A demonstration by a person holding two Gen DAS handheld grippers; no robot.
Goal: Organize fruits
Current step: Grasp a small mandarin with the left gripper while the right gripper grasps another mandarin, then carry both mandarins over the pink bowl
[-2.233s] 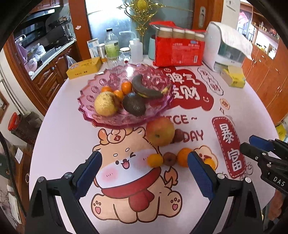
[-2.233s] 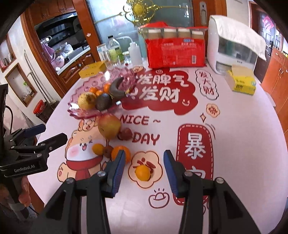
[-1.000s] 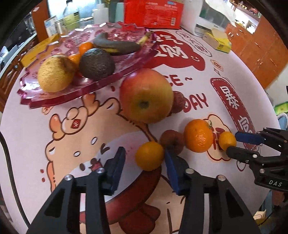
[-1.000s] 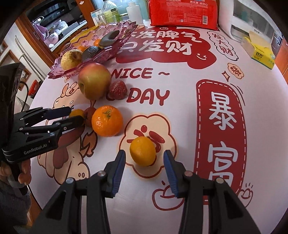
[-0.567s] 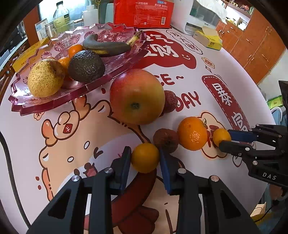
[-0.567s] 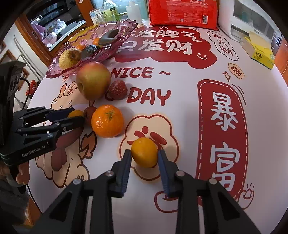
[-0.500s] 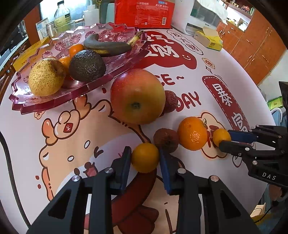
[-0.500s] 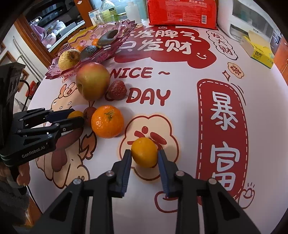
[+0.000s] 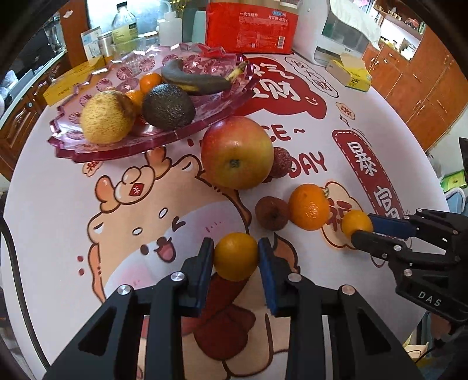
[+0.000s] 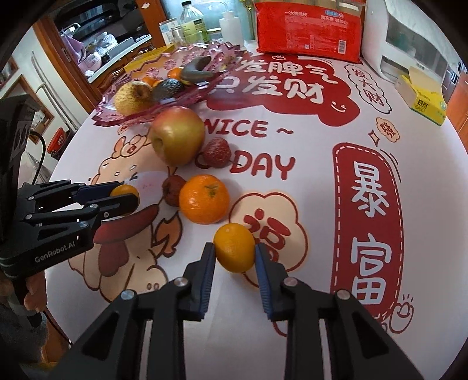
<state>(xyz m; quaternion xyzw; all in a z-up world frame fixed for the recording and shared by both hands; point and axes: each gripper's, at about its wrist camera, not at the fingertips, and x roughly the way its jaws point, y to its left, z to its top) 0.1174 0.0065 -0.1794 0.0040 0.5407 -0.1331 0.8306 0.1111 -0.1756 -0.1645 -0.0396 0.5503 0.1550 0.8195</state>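
Observation:
My left gripper (image 9: 235, 257) is shut on a small orange (image 9: 235, 256) and holds it just above the tablecloth. My right gripper (image 10: 235, 252) is shut on another small orange (image 10: 234, 247); it also shows in the left wrist view (image 9: 356, 224). A pink glass fruit plate (image 9: 96, 146) at the back left holds a pear (image 9: 105, 117), an avocado (image 9: 168, 106), a dark banana (image 9: 196, 80) and small oranges. On the cloth lie an apple (image 9: 237, 156), a larger orange (image 9: 308, 207), a brown lychee (image 9: 270, 216) and a red lychee (image 9: 281, 165).
A red package (image 9: 251, 27), bottles (image 9: 124, 27), a white appliance (image 9: 339, 35) and a yellow tissue box (image 9: 349, 73) stand along the far side. A yellow box (image 9: 73, 83) lies behind the plate. The round table's edge curves close on the left and right.
Both grippers have closed on their small oranges and lifted them slightly; the views have risen and pulled back a little from the cloth.

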